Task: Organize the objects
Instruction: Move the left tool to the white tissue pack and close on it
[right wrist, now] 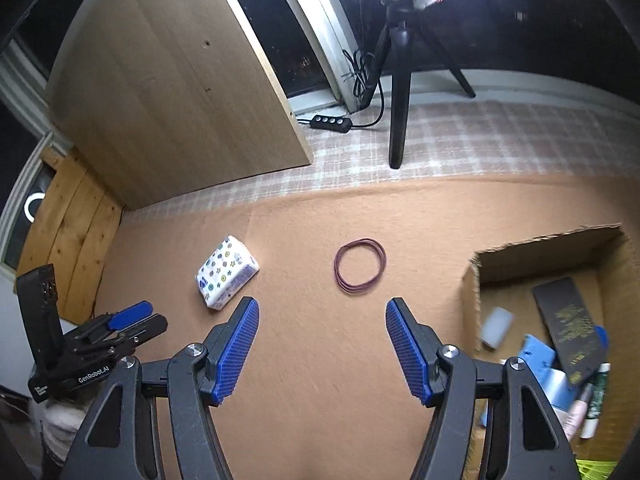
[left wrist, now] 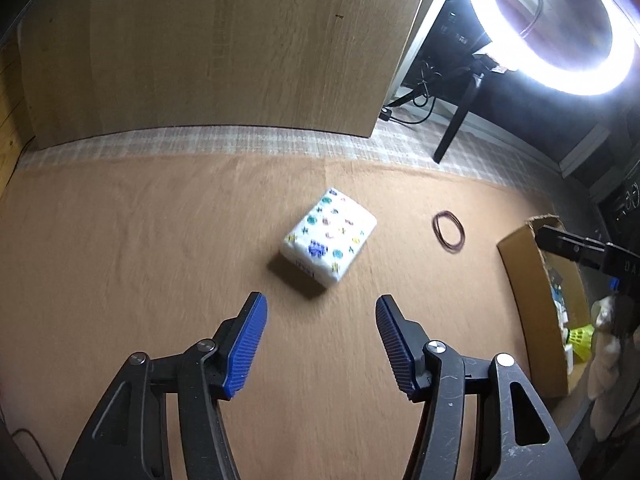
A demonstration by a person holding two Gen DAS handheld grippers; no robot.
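A white tissue pack (left wrist: 330, 237) with coloured prints lies on the brown mat, just ahead of my open, empty left gripper (left wrist: 321, 306). It also shows in the right wrist view (right wrist: 226, 272), left of the right gripper. A ring of dark red rubber bands (left wrist: 449, 227) lies to the pack's right; in the right wrist view the rubber bands (right wrist: 360, 265) lie ahead of my open, empty right gripper (right wrist: 322, 308). A cardboard box (right wrist: 472, 292) at the right holds several items. The left gripper (right wrist: 132, 318) shows at the left of the right wrist view.
A wooden panel (left wrist: 224, 44) stands upright behind the mat. A ring light (left wrist: 560, 24) on a black tripod (right wrist: 398, 120) stands at the back right on a checked cloth (right wrist: 460, 140), with a power strip (right wrist: 332, 121) beside it. A yellow shuttlecock (left wrist: 581, 336) lies in the box.
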